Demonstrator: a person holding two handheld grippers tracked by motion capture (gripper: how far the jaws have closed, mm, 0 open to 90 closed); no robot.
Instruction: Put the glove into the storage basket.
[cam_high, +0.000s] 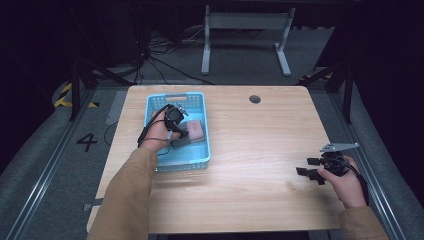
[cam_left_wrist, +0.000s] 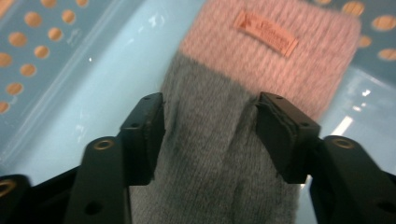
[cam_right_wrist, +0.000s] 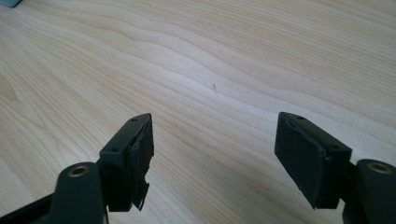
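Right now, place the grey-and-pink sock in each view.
High view: sock lies in the blue basket, centre-left, under the left hand-held gripper.
Left gripper view: sock at centre, between the open jaws.
Right gripper view: bare table.
Shared landmark: basket floor.

Dark surroundings, lit tabletop, blurred close-ups

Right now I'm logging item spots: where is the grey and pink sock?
In the high view the sock lies inside the blue basket on the table's left half, under the left gripper.
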